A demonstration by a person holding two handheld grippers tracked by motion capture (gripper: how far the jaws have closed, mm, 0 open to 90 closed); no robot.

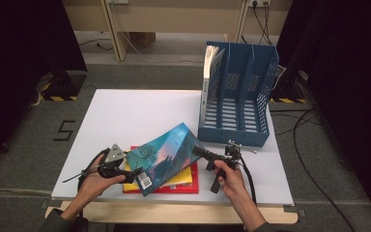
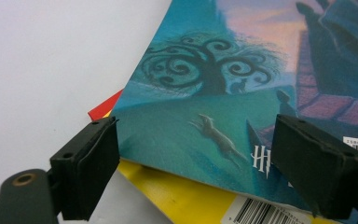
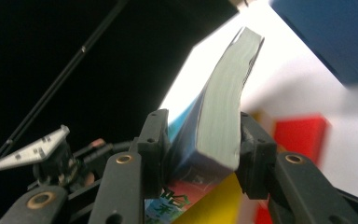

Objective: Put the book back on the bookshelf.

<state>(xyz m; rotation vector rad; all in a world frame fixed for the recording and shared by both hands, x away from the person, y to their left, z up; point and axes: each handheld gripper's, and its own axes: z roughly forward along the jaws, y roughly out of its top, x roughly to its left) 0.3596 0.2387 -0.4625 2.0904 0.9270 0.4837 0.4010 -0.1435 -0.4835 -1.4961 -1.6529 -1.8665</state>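
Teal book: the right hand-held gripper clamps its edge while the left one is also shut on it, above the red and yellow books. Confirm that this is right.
Not quite. The right hand-held gripper does clamp the teal book, above the red book and yellow book. But the left hand-held gripper is open, its jaws apart either side of the cover, as the left gripper view shows.

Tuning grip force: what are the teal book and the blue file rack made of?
Teal book: paperback by the look, a thin cover with a slight sheen, printed artwork and barcode, and a paper page block that bends between the right tongs. Blue file rack: apparently moulded plastic, matte, with perforated walls and slotted floor.
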